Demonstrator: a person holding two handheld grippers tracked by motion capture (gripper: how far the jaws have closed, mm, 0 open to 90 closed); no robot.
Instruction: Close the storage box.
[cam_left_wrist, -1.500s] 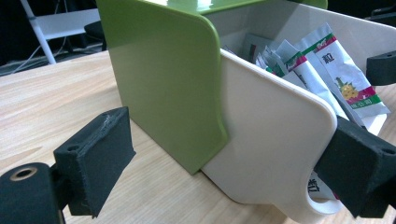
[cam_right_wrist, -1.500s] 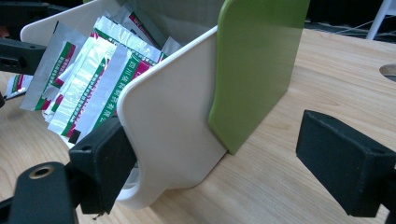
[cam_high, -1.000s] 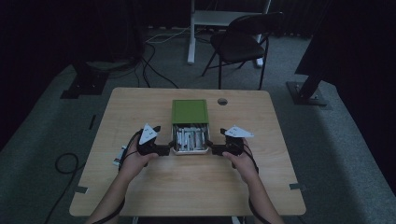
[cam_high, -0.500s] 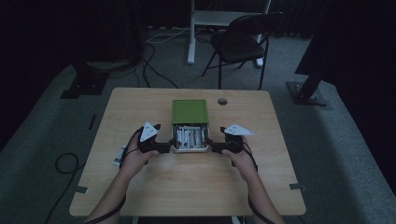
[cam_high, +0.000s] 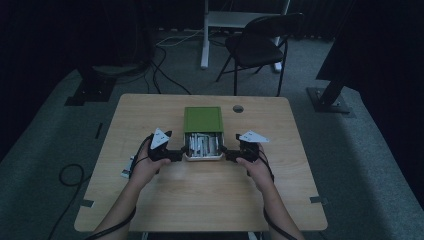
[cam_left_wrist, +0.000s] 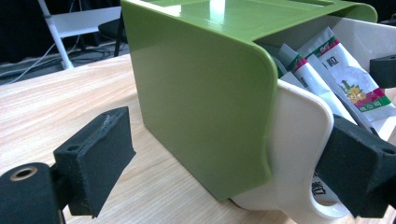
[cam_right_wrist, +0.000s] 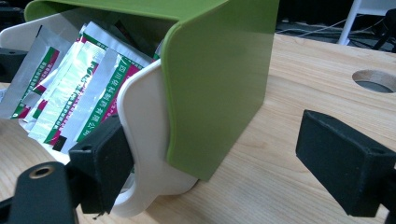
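A green box (cam_high: 202, 119) sits at the middle of the table (cam_high: 200, 200), with a white drawer (cam_high: 202, 156) drawn partway out of its near end and full of foil sachets (cam_high: 202, 144).

The left tool (cam_high: 176, 155) and the right tool (cam_high: 231, 156) flank the drawer's near corners. In the left gripper view the jaws stand released: one pad rests against the drawer's handle loop (cam_left_wrist: 303, 158), while the other hangs free beside the box's green wall (cam_left_wrist: 201, 102). The right gripper view mirrors this, with one pad against the white handle (cam_right_wrist: 144, 140) and the other well apart over bare wood.

The step in hand seems to be sliding the drawer along its sleeve. To do it well, both tools should press evenly on the two corners, so that the drawer travels straight and does not jam. The sleeve is light and may skid on the table, so steady, low force is safer.

The sleeve is glossy green plastic with rounded edges. The drawer is matte cream. The sachets are silver with green and red print, and stand loosely on end.
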